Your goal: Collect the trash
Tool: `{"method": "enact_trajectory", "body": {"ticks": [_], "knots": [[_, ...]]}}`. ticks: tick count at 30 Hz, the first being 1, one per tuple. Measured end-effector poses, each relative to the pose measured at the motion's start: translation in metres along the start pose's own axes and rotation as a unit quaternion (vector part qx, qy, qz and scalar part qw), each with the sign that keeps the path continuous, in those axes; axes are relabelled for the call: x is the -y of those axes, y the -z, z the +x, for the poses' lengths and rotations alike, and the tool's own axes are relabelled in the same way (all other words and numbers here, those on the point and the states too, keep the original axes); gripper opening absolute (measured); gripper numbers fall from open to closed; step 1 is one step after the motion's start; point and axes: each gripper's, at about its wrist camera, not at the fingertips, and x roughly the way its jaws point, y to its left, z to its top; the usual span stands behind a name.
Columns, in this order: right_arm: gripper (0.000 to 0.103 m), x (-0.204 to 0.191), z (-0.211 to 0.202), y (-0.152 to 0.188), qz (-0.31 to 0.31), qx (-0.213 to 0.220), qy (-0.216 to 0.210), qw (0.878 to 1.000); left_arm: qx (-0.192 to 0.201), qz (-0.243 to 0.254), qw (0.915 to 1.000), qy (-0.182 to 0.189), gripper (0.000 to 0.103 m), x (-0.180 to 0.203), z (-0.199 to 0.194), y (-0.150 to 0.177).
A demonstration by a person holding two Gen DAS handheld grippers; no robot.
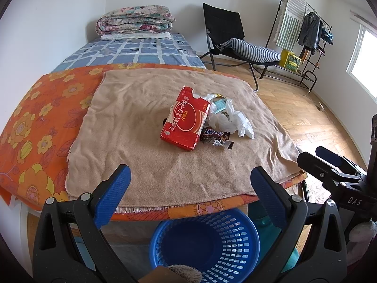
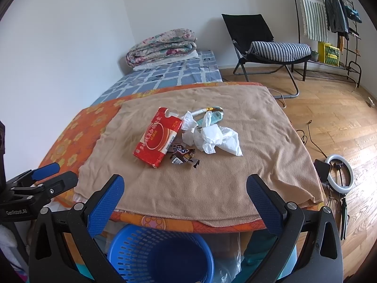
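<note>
**Trash collection: not yet begun, all items lying on the bench**

While both tongs are hanging back at the near edge, no item is sitting in the round blue perforated plastic basket [image 1: 205, 243], which is standing on the floor just under the bench edge and showing a bare bottom as far as both views reveal. The left tongs [image 1: 190, 189] are standing wide apart and holding nothing; the right tongs [image 2: 185, 194] are likewise spread and holding nothing.

The whole task is remaining, by my judgement. The trash is lying clustered near the middle of the tan fleece blanket [image 1: 141, 155]: a torn-open red cardboard box with printed lettering [image 1: 186, 120], a crumpled brown candy-bar wrapper [image 1: 215, 136] touching the box's near corner, a wad of crumpled white plastic film [image 2: 212, 136] just beside both, and pale teal packaging [image 2: 213, 116] partly hidden behind the film.

The blanket is covering an orange flower-patterned cloth [image 1: 40, 129] over the bench. Beyond, a bed with a blue checked sheet [image 1: 141, 52] is carrying a folded floral quilt [image 1: 135, 20]. A black folding chair with a striped cushion [image 1: 235, 40], a clothes rack [image 1: 306, 30] and wooden flooring [image 1: 306, 108] are filling the rest of the room.
</note>
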Motion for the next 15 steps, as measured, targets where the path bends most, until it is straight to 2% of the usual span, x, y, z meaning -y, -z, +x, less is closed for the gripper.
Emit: {"method": "enact_trajectory", "body": {"ticks": [15], "knots": [[0.103,0.0019,0.0011,0.0004,0.002,-0.005,-0.002,1.0,-0.001,0.0,1.0,0.0,0.103,-0.0008,0.0002,0.0001]]}}
